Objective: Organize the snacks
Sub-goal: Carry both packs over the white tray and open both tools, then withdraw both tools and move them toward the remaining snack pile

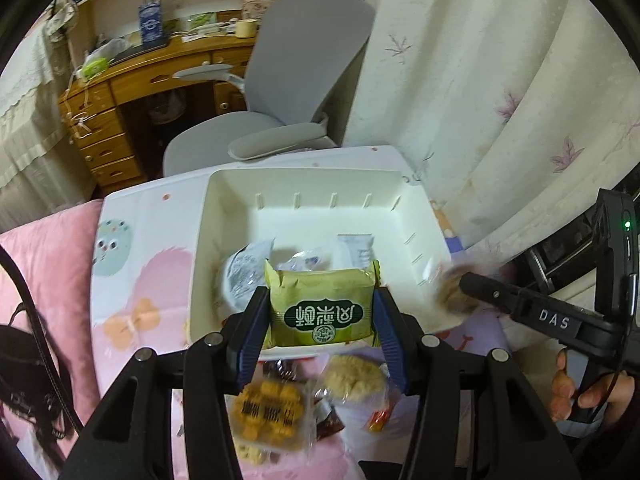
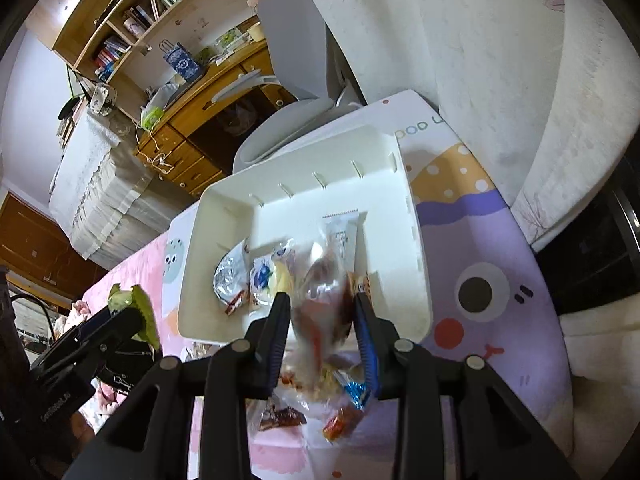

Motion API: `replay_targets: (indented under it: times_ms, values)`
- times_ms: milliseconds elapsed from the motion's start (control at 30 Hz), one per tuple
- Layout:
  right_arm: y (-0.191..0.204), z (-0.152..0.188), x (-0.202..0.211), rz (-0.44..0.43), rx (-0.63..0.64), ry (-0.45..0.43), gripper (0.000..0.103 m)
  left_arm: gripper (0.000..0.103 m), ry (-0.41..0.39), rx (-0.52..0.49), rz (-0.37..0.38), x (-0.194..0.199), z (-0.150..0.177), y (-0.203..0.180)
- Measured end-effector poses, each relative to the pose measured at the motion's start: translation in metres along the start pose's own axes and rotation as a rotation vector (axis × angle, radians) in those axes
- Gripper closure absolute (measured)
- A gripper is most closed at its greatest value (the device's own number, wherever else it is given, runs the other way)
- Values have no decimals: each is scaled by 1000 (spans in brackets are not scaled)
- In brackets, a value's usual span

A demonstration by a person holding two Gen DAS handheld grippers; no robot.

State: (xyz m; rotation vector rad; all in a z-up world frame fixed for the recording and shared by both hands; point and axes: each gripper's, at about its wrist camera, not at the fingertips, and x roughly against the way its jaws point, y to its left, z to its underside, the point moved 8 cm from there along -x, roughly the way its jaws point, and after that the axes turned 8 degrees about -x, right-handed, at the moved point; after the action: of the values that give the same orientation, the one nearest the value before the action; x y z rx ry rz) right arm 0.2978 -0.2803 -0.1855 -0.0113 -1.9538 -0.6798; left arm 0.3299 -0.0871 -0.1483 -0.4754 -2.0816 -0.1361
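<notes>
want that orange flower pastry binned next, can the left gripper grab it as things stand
Probably not yet. The left gripper is shut on the green snack packet, so its jaws are occupied. The orange flower pastry lies uncovered just below it, before the white bin; once the packet is dropped, the way looks free.

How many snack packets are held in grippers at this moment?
2: a green packet in the left gripper, and a blurred clear-wrapped snack in the right gripper.
</notes>
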Motion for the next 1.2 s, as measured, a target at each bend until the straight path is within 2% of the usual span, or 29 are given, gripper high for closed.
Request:
replay_targets:
  times_ms: [67, 100, 167, 300, 767, 1200]
  values:
    - [0, -2, -2, -3, 1, -6, 70, 48, -10, 6, 18, -6, -4, -1]
    - [-1, -3, -2, -5, -2, -11, 70, 38, -15, 12, 30, -7, -6, -1]
    - [0, -4, -2, -20, -4, -9, 70, 27, -21, 29, 42, -9, -7, 0]
    - [-1, -3, -2, -24, 5, -2, 70, 23, -18, 53, 23, -9, -6, 4]
    - [5, 18, 18, -80, 89, 41, 70, 22, 3, 151, -57, 33, 30, 3]
    - [1, 63, 41, -122, 231, 97, 69, 22, -46, 269, -146, 85, 94, -17]
